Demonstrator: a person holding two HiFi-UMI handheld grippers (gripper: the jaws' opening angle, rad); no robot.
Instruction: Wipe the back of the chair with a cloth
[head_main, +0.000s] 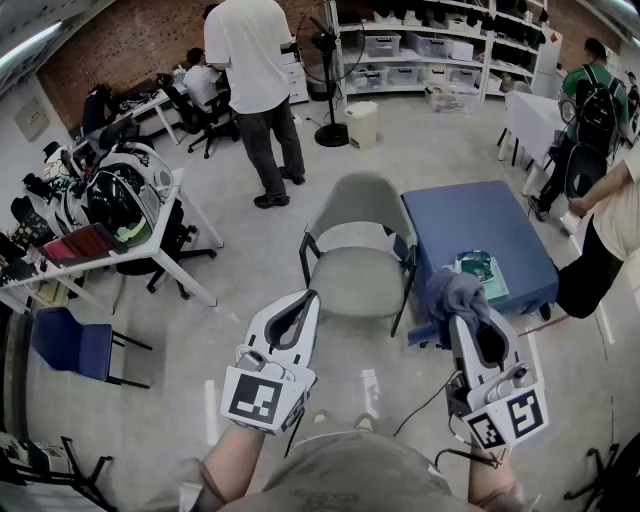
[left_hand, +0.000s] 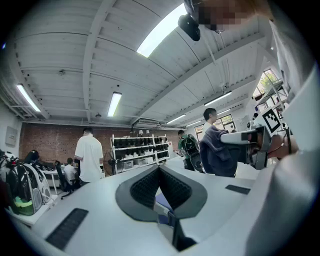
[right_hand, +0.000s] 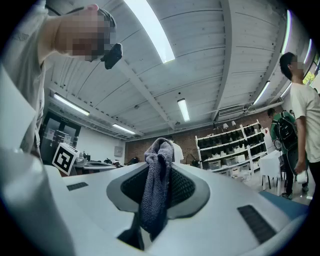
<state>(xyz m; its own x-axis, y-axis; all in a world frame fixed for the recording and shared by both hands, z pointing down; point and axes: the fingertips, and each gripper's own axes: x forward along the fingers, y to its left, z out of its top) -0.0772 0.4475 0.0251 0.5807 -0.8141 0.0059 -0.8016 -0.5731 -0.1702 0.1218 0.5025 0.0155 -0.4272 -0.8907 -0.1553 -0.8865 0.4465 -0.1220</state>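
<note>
Two claws face one chair
We grip the grey-blue cloth (head_main: 455, 292) in our right claw (head_main: 468, 320); the back of the grey padded chair (head_main: 360, 200) lies ahead-left, nearer our empty, clenched left claw (head_main: 303, 300).

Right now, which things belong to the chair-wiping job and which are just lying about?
Job: grey padded chair with black frame; blue-grey cloth, clamped in the right gripper; left gripper, shut and empty.
Lying about: blue-covered table; green-and-white item on it; cluttered white desk; blue chair; white bin; black floor fan.
</note>
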